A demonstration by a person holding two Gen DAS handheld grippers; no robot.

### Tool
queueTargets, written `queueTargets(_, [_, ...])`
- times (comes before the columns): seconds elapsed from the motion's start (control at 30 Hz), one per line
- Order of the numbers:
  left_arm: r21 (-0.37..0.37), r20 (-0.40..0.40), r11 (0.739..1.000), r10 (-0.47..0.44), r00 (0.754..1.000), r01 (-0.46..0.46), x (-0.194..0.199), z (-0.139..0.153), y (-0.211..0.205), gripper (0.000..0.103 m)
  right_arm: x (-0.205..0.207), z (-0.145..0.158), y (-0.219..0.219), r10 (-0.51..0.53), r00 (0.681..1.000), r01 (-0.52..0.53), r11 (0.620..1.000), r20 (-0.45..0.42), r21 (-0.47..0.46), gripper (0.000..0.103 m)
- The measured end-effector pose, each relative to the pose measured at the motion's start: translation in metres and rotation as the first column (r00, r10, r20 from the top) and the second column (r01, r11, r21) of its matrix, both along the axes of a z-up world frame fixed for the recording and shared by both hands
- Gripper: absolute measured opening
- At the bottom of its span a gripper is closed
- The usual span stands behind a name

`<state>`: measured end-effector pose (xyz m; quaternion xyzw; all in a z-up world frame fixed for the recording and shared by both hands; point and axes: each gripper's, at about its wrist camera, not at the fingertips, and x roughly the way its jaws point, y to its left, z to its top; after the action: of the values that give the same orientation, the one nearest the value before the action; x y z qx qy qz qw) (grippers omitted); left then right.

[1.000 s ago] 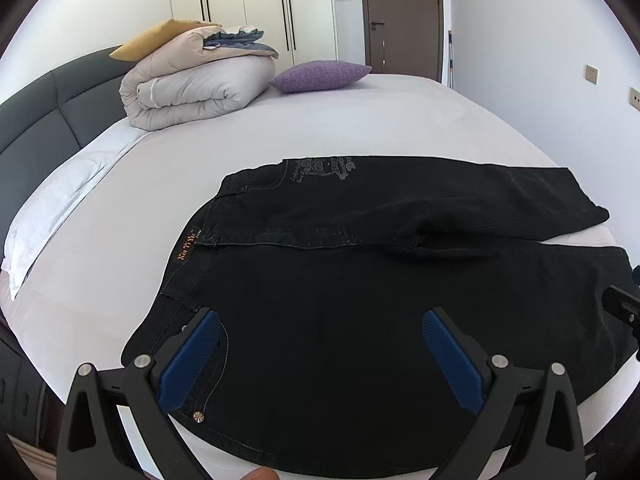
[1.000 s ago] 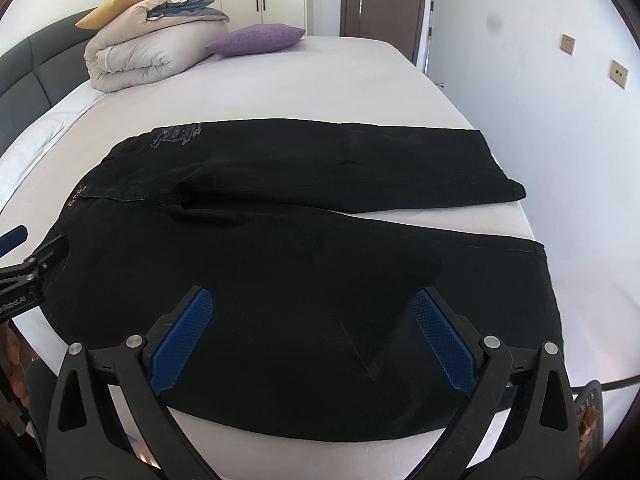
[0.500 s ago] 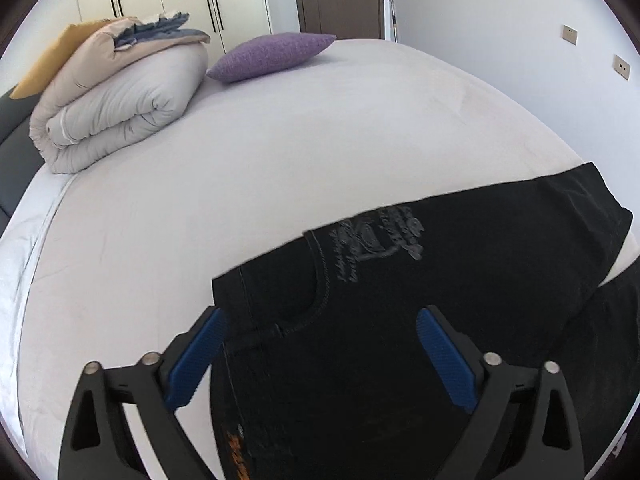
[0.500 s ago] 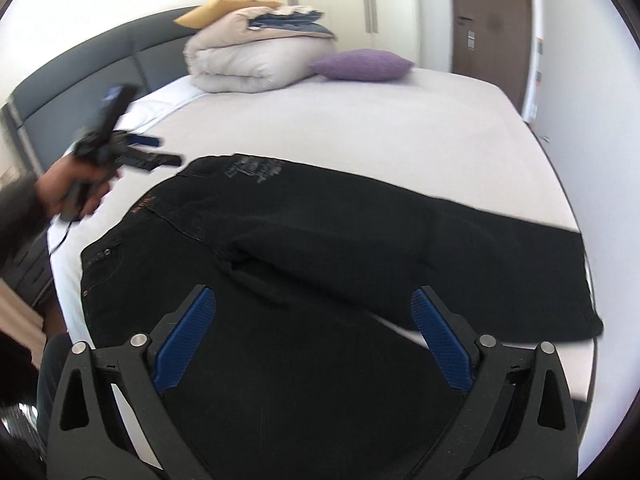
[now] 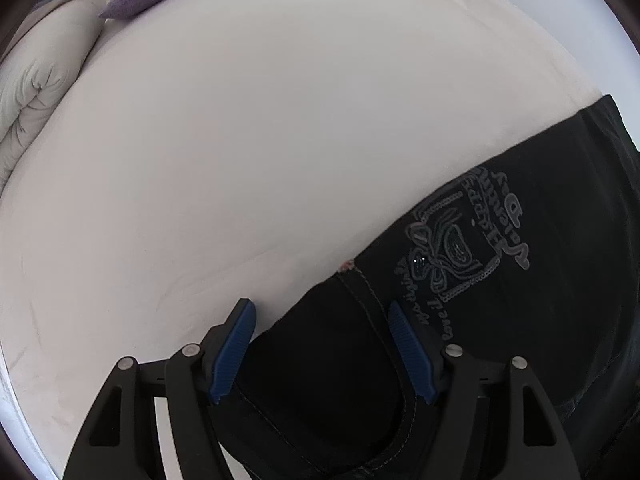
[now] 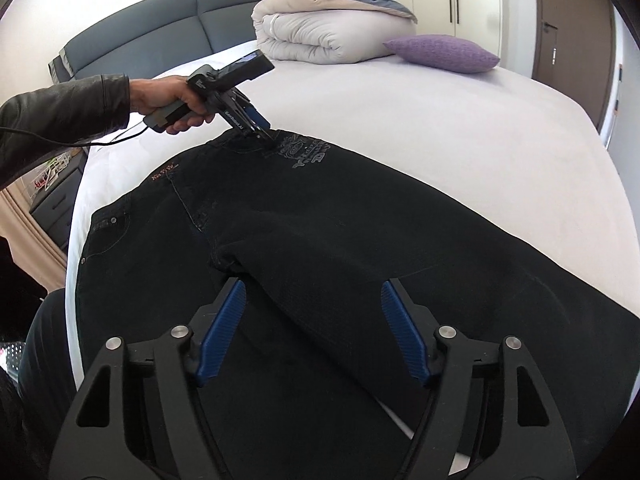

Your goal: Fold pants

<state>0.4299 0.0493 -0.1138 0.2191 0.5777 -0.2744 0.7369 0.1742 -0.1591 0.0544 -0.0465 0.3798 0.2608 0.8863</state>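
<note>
On the white bed, left gripper closing, jaws still apart astride the far waistband corner of the black pants; right gripper closing, still apart, over the crotch fold. Beyond, folded duvet, purple cushion.

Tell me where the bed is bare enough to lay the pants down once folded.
Bare sheet runs between the black pants and the purple cushion, out to the far edge. Crowded: the folded duvet by the headboard.
</note>
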Motion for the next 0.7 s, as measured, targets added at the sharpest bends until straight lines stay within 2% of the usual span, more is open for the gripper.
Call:
queueTargets(0.1, [-0.033, -0.007, 0.999, 0.019, 1.000, -0.019, -0.002, -0.002, 0.003, 0.071, 0.006, -0.005, 0.010, 0.034, 0.999, -0.034, 0.999, -0.006, 0.002, 0.061])
queueTargets(0.13, [-0.035, 0.003, 0.999, 0.014, 1.000, -0.014, -0.005, -0.002, 0.003, 0.068, 0.008, -0.005, 0.011, 0.045, 0.999, -0.045, 0.999, -0.003, 0.001, 0.061])
queueTargets(0.17, [-0.046, 0.005, 0.999, 0.009, 1.000, -0.009, -0.009, -0.001, 0.004, 0.055, 0.012, -0.004, 0.014, 0.056, 0.998, -0.056, 0.998, -0.002, -0.001, 0.057])
queueTargets(0.2, [-0.055, 0.011, 0.998, 0.006, 1.000, -0.005, -0.014, 0.000, 0.003, 0.049, 0.014, -0.003, 0.015, 0.062, 0.998, -0.062, 0.998, -0.004, -0.002, 0.055])
queueTargets(0.23, [-0.050, 0.036, 0.999, 0.008, 0.999, -0.006, -0.020, 0.003, 0.002, 0.034, 0.021, -0.003, 0.017, 0.064, 0.998, -0.064, 0.998, -0.008, -0.003, 0.055])
queueTargets(0.27, [-0.066, 0.039, 0.998, 0.006, 0.999, -0.003, -0.024, 0.006, 0.001, 0.012, 0.028, -0.001, 0.019, 0.060, 0.998, -0.060, 0.998, -0.010, -0.004, 0.054])
queueTargets(0.3, [-0.070, 0.047, 0.998, 0.006, 0.999, -0.003, -0.030, 0.008, 0.000, 0.012, 0.033, 0.002, 0.019, 0.058, 0.998, -0.058, 0.998, -0.009, -0.004, 0.054])
queueTargets(0.37, [-0.034, 0.133, 0.999, -0.006, 0.991, 0.010, -0.048, 0.015, -0.006, 0.009, 0.048, 0.008, 0.022, 0.065, 0.998, -0.065, 0.998, -0.005, 0.001, 0.054])
queueTargets(0.43, [-0.030, 0.212, 0.999, -0.007, 0.977, 0.014, -0.069, 0.025, -0.006, 0.006, 0.065, 0.013, 0.029, 0.066, 0.998, -0.066, 0.998, 0.001, -0.010, 0.054])
queueTargets(0.6, [-0.099, 0.355, 0.995, 0.020, 0.935, 0.016, -0.133, 0.047, -0.004, 0.004, 0.110, 0.023, 0.053, 0.095, 0.995, -0.095, 0.995, 0.018, -0.035, 0.054])
queueTargets(0.7, [-0.136, 0.412, 0.990, 0.030, 0.911, 0.029, -0.170, 0.066, 0.008, 0.004, 0.137, 0.023, 0.069, 0.095, 0.995, -0.094, 0.995, 0.019, -0.045, 0.054])
